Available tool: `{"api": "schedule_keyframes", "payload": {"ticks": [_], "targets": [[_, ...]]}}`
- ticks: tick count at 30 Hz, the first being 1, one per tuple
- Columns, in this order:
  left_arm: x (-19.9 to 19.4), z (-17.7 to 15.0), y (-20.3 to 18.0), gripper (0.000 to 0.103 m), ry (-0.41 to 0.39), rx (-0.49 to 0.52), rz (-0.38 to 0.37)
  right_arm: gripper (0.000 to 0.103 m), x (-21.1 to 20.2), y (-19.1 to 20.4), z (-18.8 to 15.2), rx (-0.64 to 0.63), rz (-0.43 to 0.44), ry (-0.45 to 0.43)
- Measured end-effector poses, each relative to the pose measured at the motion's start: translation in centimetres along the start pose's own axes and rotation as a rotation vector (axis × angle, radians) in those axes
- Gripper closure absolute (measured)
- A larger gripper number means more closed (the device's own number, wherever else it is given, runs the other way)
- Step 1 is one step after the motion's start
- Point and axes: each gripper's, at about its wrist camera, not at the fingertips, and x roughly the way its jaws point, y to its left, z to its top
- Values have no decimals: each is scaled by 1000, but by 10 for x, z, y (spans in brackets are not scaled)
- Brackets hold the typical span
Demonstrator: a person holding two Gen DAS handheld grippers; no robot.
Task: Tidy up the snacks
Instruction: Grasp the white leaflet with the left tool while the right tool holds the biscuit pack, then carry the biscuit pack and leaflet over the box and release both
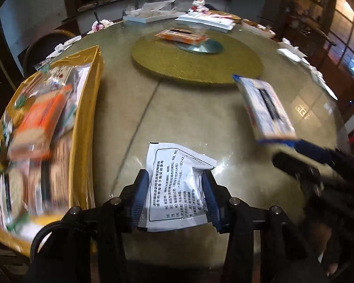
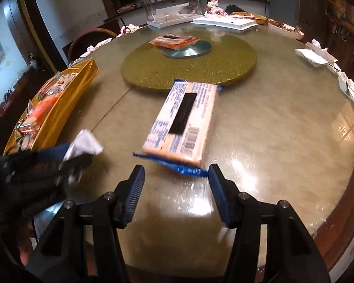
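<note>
My left gripper [image 1: 174, 176] is shut on a white sachet [image 1: 174, 186] with black print, held above the table; the sachet also shows in the right wrist view [image 2: 85, 143]. My right gripper [image 2: 177, 172] is open, its tips just behind the near end of a blue and white biscuit pack [image 2: 184, 120] lying on the table; the pack also shows in the left wrist view [image 1: 264, 108]. A gold box [image 1: 87, 108] at the left holds several snack packs, among them an orange one [image 1: 44, 115]. Another orange pack [image 2: 172, 40] lies on the silver hub of the turntable.
A gold glitter turntable [image 2: 188, 68] sits mid-table. White trays [image 2: 224, 22], tissues [image 2: 318, 52], a clear container [image 2: 167, 2] and dishes line the far and right edges of the round glass-topped table [image 2: 271, 129]. A chair [image 2: 89, 40] stands at far left.
</note>
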Motion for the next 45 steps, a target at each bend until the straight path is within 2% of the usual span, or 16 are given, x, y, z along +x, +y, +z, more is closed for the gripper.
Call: {"api": "schedule_keyframes", "payload": {"ticks": [3, 4, 5, 6, 11, 13, 17, 19, 21, 23, 30, 36, 40, 43, 45], "targets": [[-7, -10, -1, 57, -8, -14, -26, 42, -5, -9, -4, 40, 92, 2], [-9, -11, 0, 57, -5, -23, -37, 37, -6, -14, -3, 70, 136, 8], [-10, -11, 1, 57, -4, -35, -55, 25, -6, -17, -2, 95, 168, 13], [-11, -13, 2, 57, -2, -41, -66, 19, -5, -19, 0, 129, 204, 18], [-17, -21, 6, 57, -4, -63, -79, 19, 10, -32, 22, 265, 283, 41], [-19, -25, 6, 57, -7, -68, -85, 19, 20, -32, 36, 278, 246, 42], [-23, -32, 8, 57, -26, -82, -104, 20, 34, -15, 56, 198, 85, 38], [-25, -33, 12, 56, -32, -105, -121, 24, 35, -5, 52, 148, 17, 33], [-26, -36, 16, 55, -43, -130, -124, 35, 33, 4, 44, 100, -54, 24], [-28, -37, 19, 54, -50, -141, -134, 40, 26, 11, 33, 70, -92, 14], [-30, -41, 23, 50, -56, -122, -157, 42, 9, 13, 8, 40, -90, 5], [-27, -38, 13, 51, -70, -60, -112, 42, 4, 20, 0, -2, -100, 5], [-27, -41, 3, 58, -92, 12, -63, 42, 3, 21, -1, 3, -79, 13], [-29, -45, 1, 60, -100, 35, -68, 42, 1, 26, -5, -7, -73, 18], [-31, -47, 5, 60, -102, 13, -90, 42, -1, 26, -7, 0, -54, 22]]}}
